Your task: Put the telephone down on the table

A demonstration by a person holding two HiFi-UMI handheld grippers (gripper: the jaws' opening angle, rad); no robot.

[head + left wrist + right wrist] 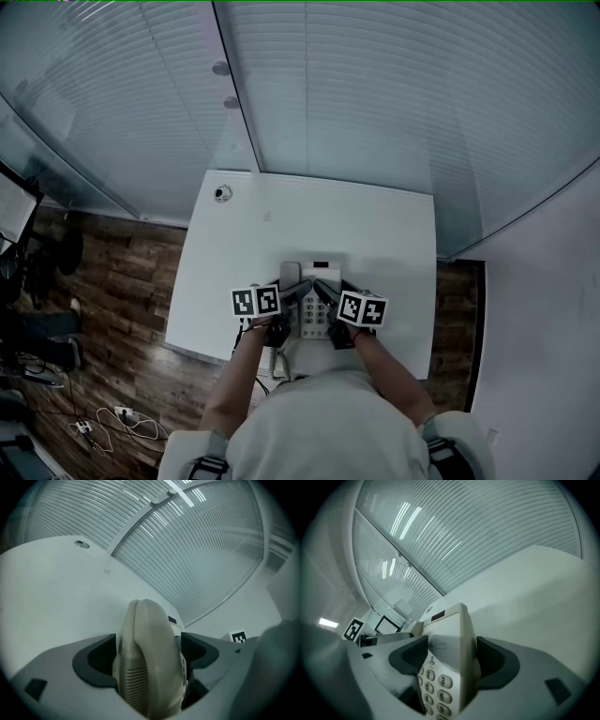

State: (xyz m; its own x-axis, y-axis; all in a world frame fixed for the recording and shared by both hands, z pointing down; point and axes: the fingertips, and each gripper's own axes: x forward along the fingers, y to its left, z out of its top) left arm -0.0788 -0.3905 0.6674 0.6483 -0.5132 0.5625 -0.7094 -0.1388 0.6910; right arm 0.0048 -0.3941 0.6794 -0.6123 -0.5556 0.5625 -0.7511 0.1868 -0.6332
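Note:
A beige desk telephone (317,278) is at the near middle of the white table (309,216), held from both sides. My left gripper (294,302) is shut on its handset side; in the left gripper view the ribbed handset (149,648) fills the gap between the jaws of the left gripper (148,667). My right gripper (326,302) is shut on the right edge of the body. In the right gripper view the keypad (436,686) and the small display (438,616) show between the jaws of the right gripper (451,665). Whether the base touches the table I cannot tell.
A coiled cord (276,360) hangs off the table's near edge. A round grommet (223,193) sits at the far left corner. Glass walls with blinds (375,103) stand behind the table. Wooden floor with cables (112,422) lies to the left.

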